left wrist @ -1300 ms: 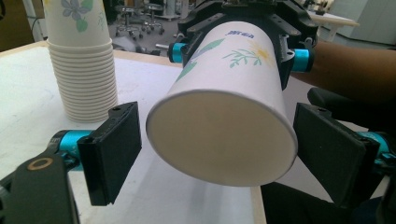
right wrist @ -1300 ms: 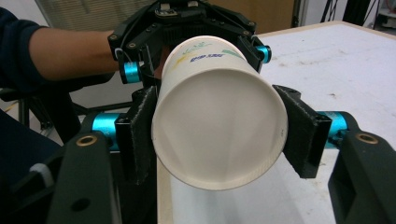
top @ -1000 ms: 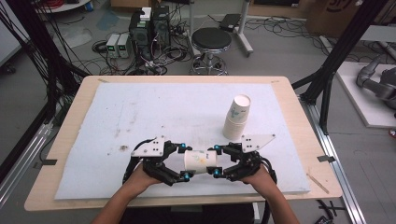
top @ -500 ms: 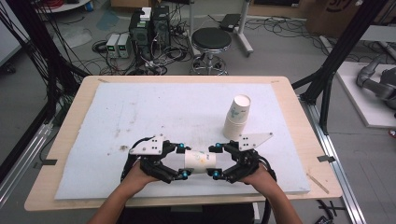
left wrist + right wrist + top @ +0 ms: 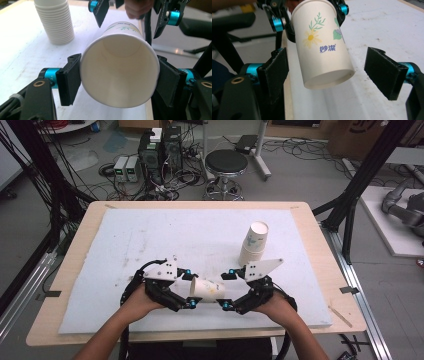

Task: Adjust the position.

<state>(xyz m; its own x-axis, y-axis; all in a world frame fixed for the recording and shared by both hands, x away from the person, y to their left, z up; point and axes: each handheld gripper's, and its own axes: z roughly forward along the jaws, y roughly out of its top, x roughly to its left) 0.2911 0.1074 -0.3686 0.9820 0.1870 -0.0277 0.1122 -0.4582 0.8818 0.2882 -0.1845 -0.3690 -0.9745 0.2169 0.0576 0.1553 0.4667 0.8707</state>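
Your left tool [image 5: 117, 82]: pads pinching white flower-printed paper cup [image 5: 119, 72] at rim end, just closed. Your right tool [image 5: 332, 75]: jaws just spread, flanking cup base, not touching. Cup axis level, running tool to tool. Tall stack of white paper cups [image 5: 254, 244] beyond right tool; desk [image 5: 150, 235] open ahead.
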